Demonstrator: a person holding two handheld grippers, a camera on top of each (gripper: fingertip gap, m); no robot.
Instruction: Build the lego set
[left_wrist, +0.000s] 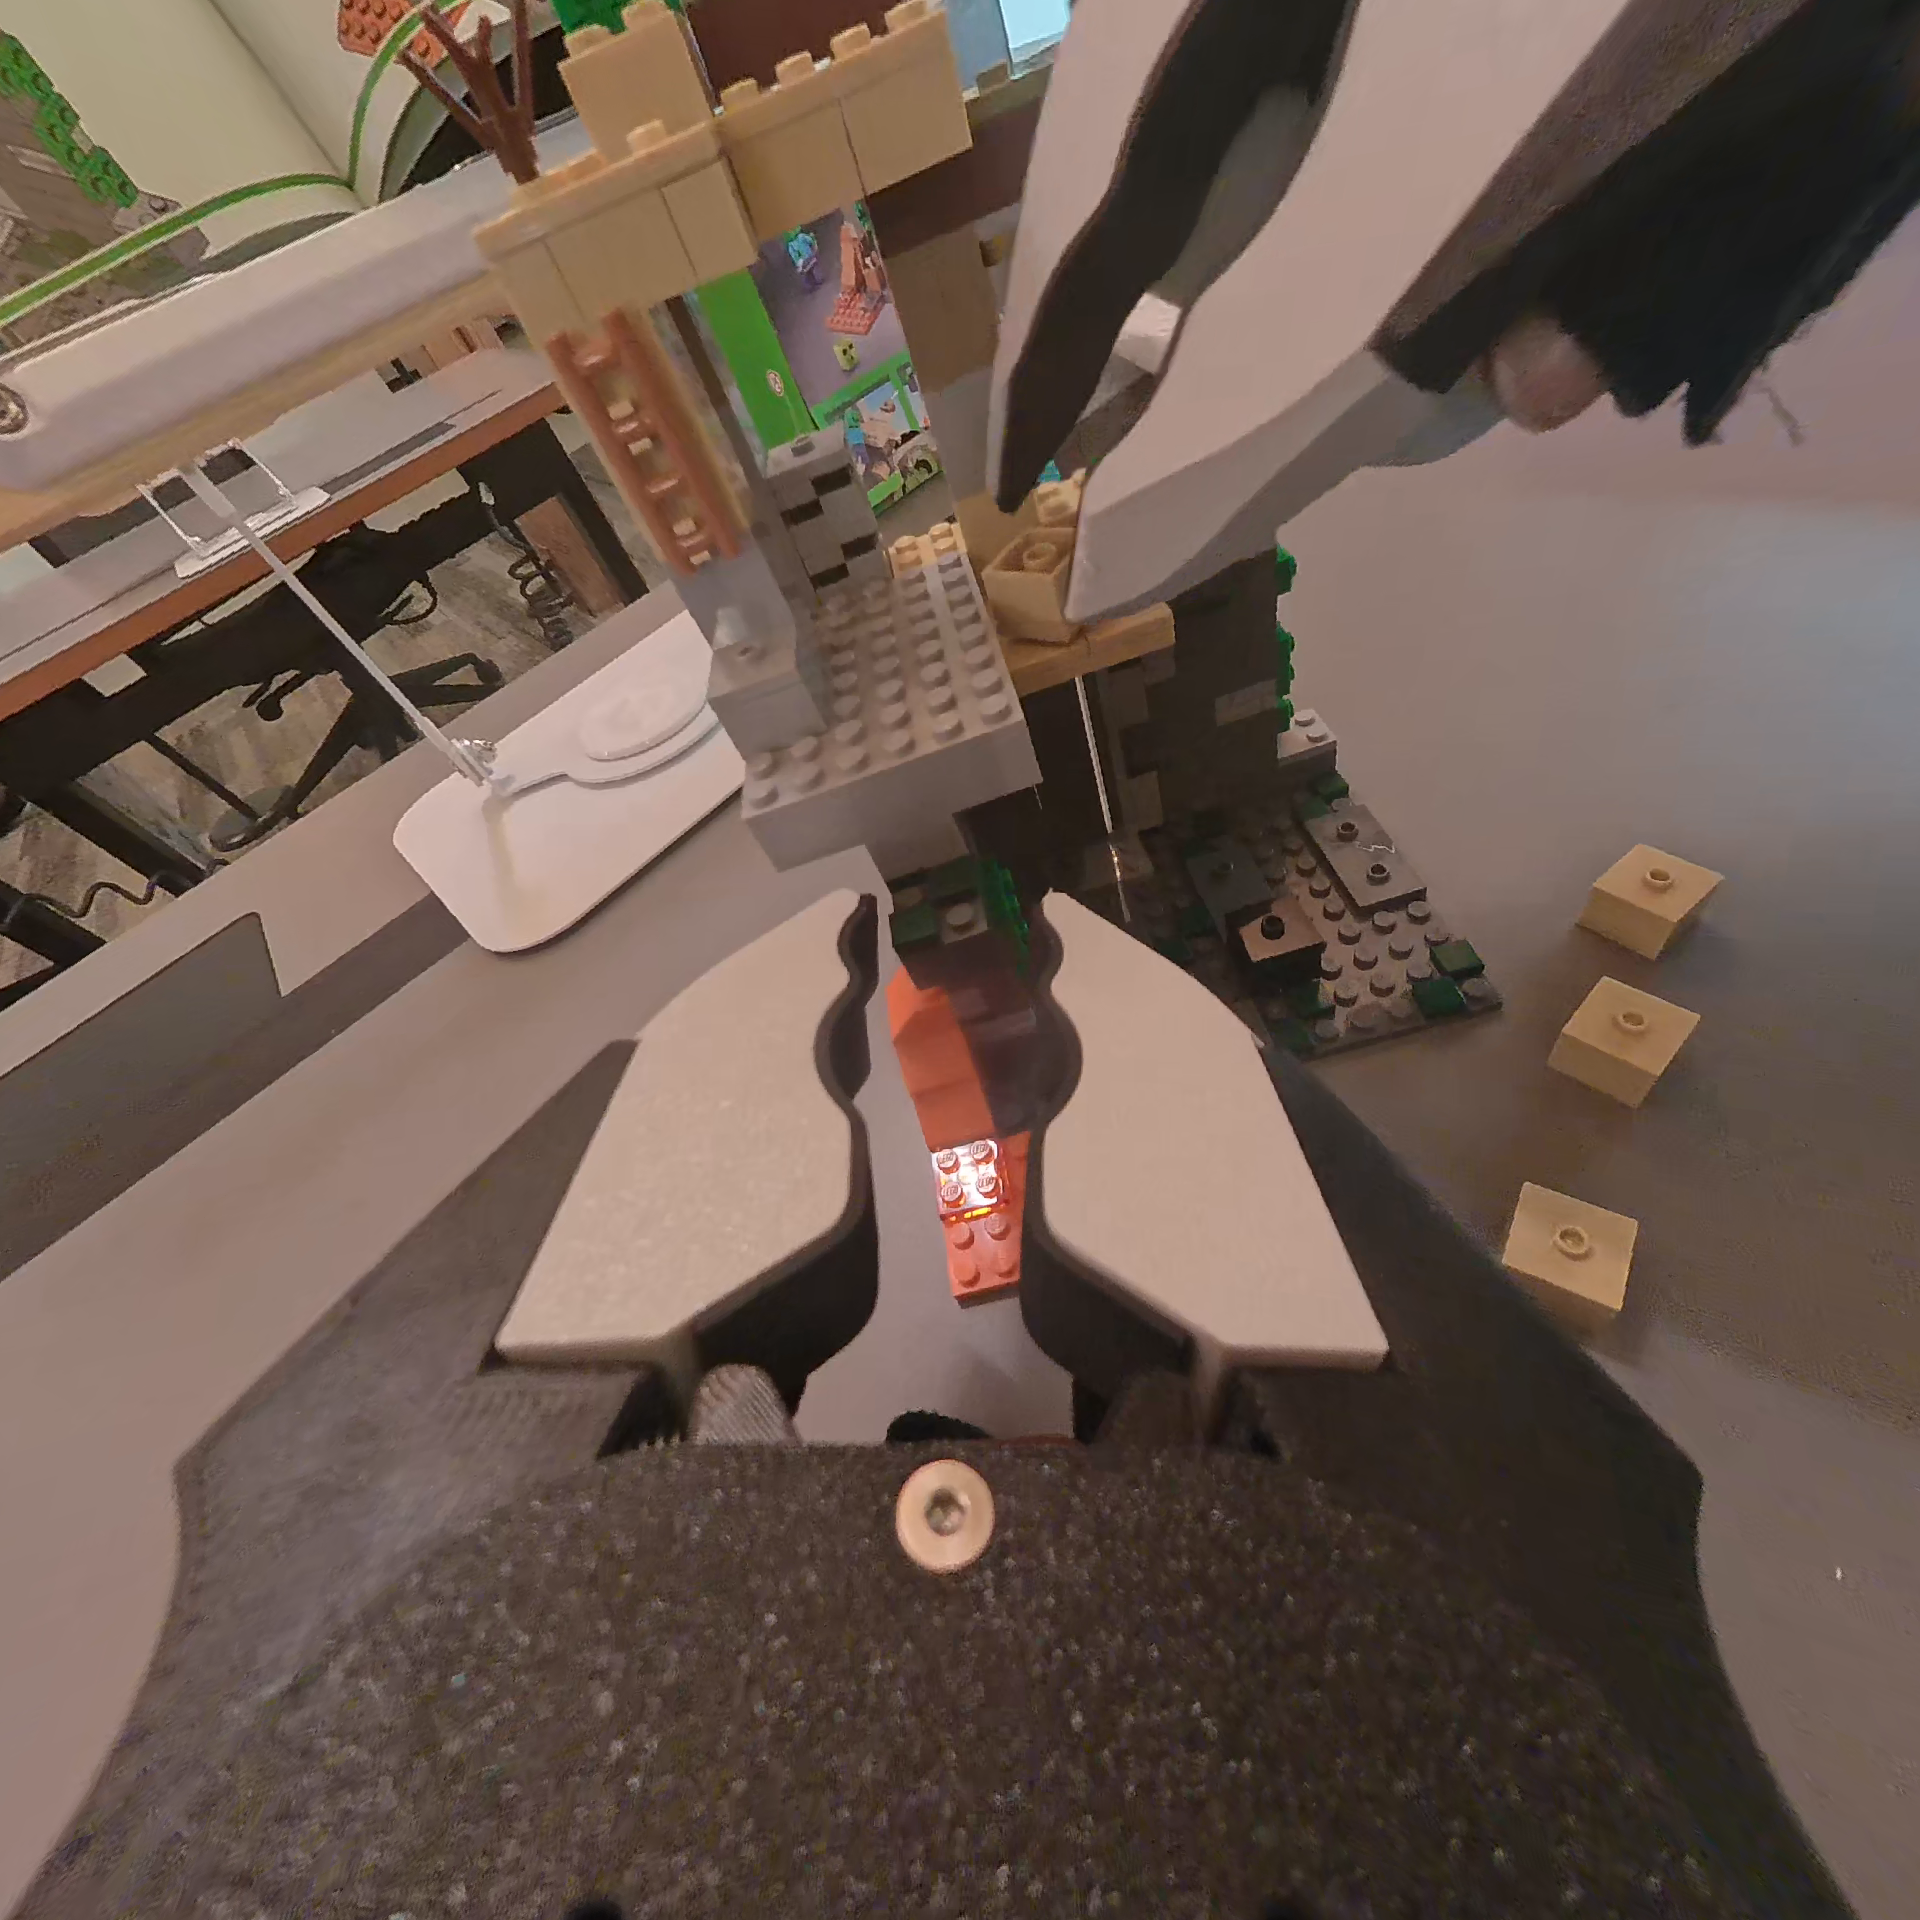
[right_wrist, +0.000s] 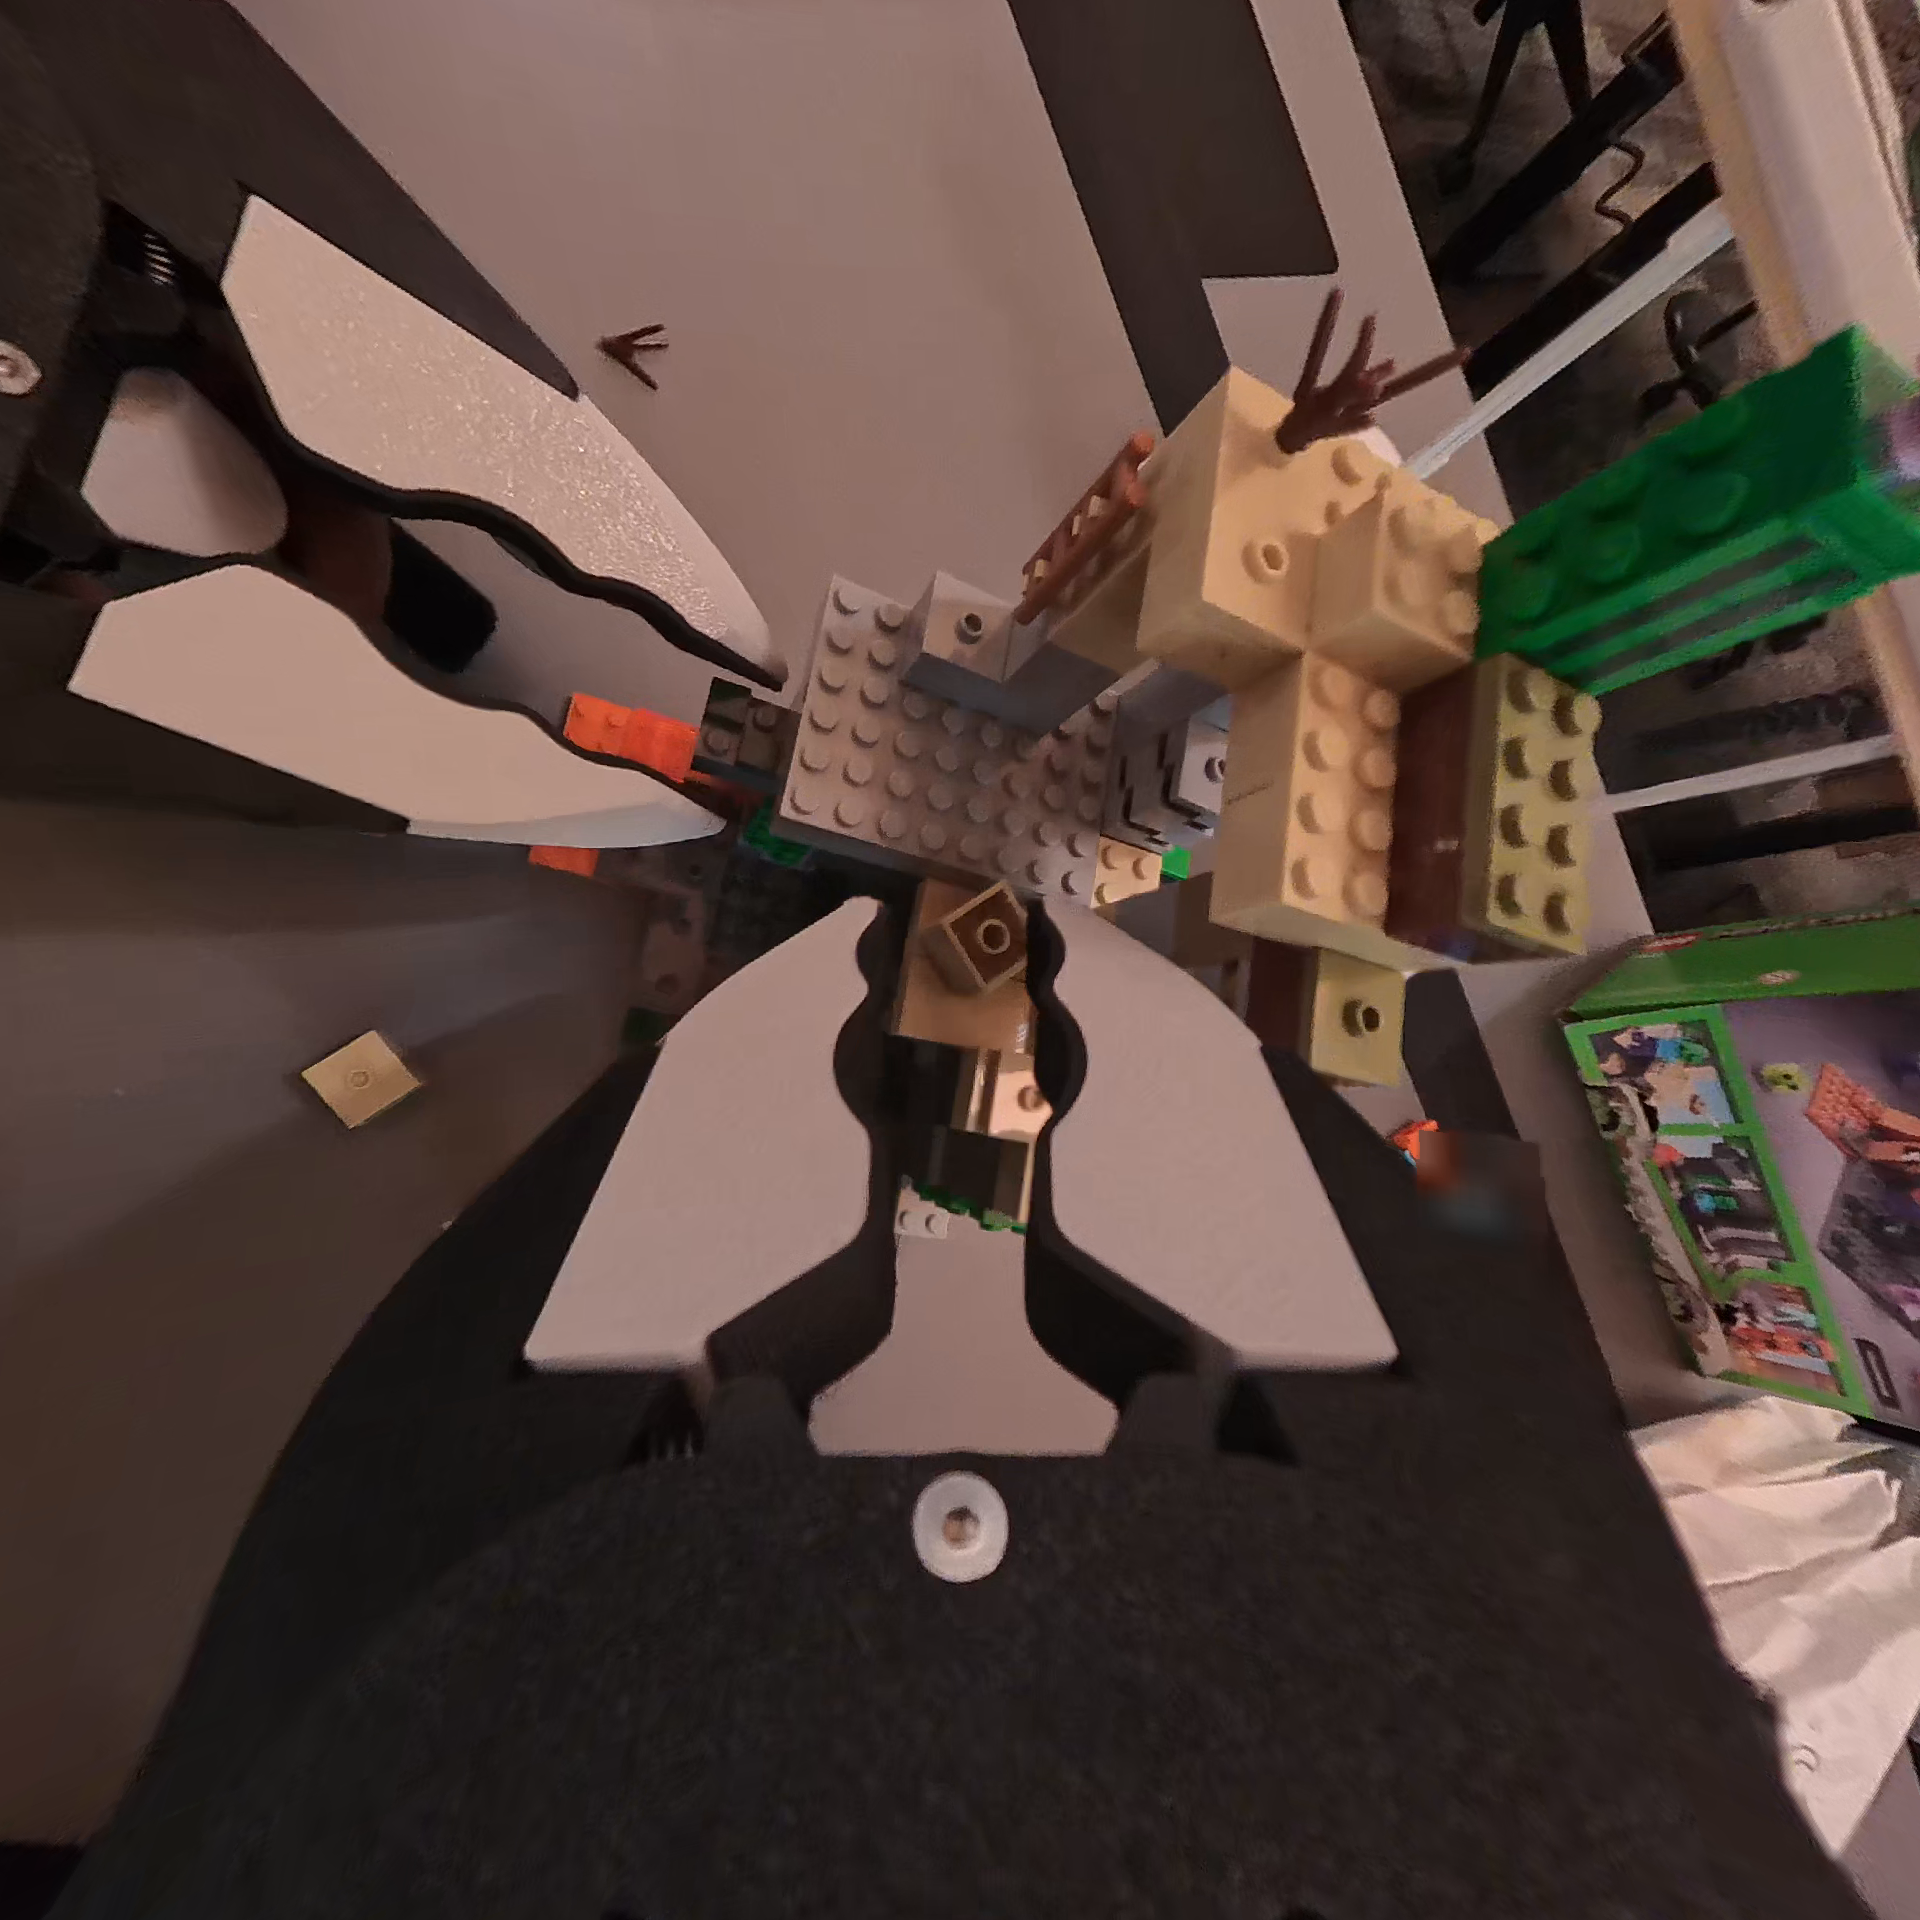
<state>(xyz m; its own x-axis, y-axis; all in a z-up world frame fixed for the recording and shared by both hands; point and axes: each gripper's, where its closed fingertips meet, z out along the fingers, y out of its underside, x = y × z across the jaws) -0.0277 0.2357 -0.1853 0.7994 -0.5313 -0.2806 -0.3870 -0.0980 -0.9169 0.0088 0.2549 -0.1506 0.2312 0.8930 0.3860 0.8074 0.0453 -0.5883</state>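
One tan brick (right_wrist: 982, 940), single-studded and tilted, sits between the fingertips of the right gripper (right_wrist: 954, 925), which is closed narrowly on it above a tan ledge (left_wrist: 1101, 639) of the lego build (left_wrist: 894, 686). The build stands on the grey worktop (left_wrist: 1662, 675): grey studded platform, tan battlements, brown ladder, dark base with green studs. The left gripper (left_wrist: 956, 925) grips the build's lower dark section at its fingertips, orange plates (left_wrist: 951, 1226) showing between its fingers. Three loose tan bricks (left_wrist: 1626, 1037) lie in a row toward the worktop's right edge, well apart from both grippers. One green set box (right_wrist: 1766, 1153) lies beside the build.
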